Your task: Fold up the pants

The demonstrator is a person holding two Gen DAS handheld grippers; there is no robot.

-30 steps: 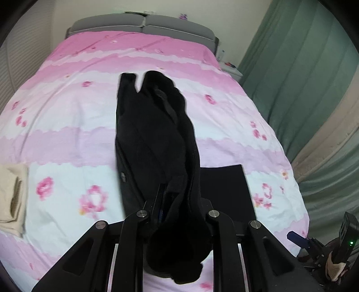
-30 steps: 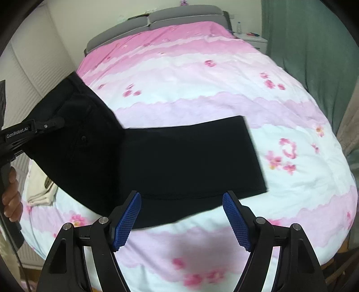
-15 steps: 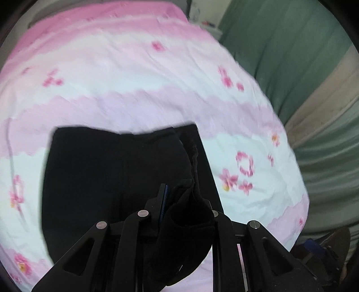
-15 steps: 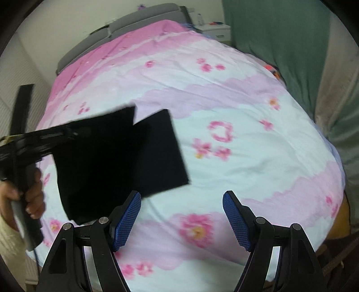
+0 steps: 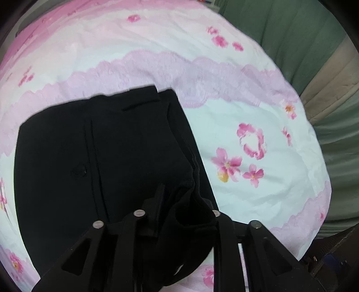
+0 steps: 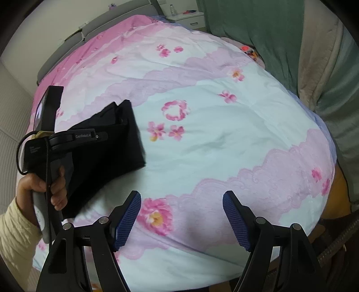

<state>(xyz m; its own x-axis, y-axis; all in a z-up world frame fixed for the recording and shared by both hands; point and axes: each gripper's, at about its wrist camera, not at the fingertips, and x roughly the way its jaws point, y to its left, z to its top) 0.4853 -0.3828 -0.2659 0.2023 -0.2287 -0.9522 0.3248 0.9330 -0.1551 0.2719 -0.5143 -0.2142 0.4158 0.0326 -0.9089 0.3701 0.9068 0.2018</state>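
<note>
The black pants [image 5: 94,157] lie folded over themselves on the pink floral bed cover. My left gripper [image 5: 179,209] is shut on a bunched edge of the pants, low over the folded stack. In the right wrist view the pants [image 6: 112,143] sit at the left, with the left gripper's body [image 6: 67,139] and the hand over them. My right gripper [image 6: 181,215] is open and empty, its blue pads [image 6: 128,217] spread wide above bare cover, to the right of the pants.
The bed cover [image 6: 224,134] fills both views. Green and beige curtains [image 6: 314,56] hang close along the bed's right side. A grey headboard [image 6: 94,27] and a white nightstand [image 6: 190,18] stand at the far end.
My left gripper has carried the pants' end over onto the lower part and come down over the stack. My right gripper has swung to the right, away from the pants.
</note>
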